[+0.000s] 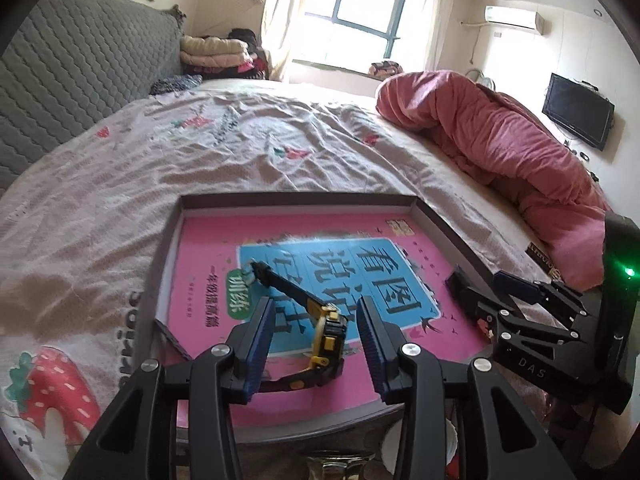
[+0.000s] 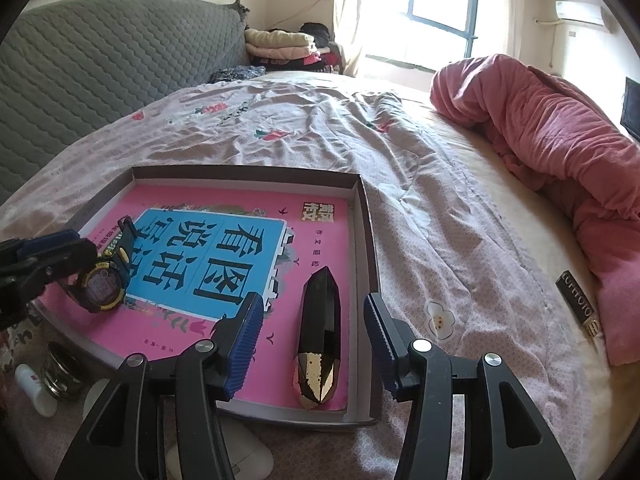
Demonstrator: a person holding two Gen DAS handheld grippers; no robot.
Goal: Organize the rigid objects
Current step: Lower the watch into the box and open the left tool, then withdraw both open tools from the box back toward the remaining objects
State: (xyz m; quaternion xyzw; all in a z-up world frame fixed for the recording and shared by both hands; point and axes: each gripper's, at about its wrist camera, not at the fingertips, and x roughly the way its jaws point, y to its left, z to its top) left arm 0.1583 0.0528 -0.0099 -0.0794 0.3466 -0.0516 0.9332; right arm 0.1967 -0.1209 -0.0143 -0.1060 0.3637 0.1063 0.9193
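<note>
A shallow cardboard tray (image 1: 436, 220) (image 2: 362, 216) lies on the bed with a pink book (image 1: 200, 280) (image 2: 320, 240) in it. A yellow-and-black wristwatch (image 1: 328, 334) (image 2: 100, 286) lies on the book. My left gripper (image 1: 316, 332) is open, its jaws standing either side of the watch without touching it. A black and gold faceted case (image 2: 320, 336) lies on the book's right part. My right gripper (image 2: 314, 336) is open, its jaws either side of the case, and it also shows in the left wrist view (image 1: 492, 284).
A black rectangular item with lettering (image 2: 578, 300) lies on the sheet to the right, by a rolled pink duvet (image 2: 560, 152). A white tube (image 2: 36, 390), a small jar (image 2: 64, 372) and a white oval object (image 2: 240, 456) lie before the tray. A grey headboard (image 2: 100, 64) stands left.
</note>
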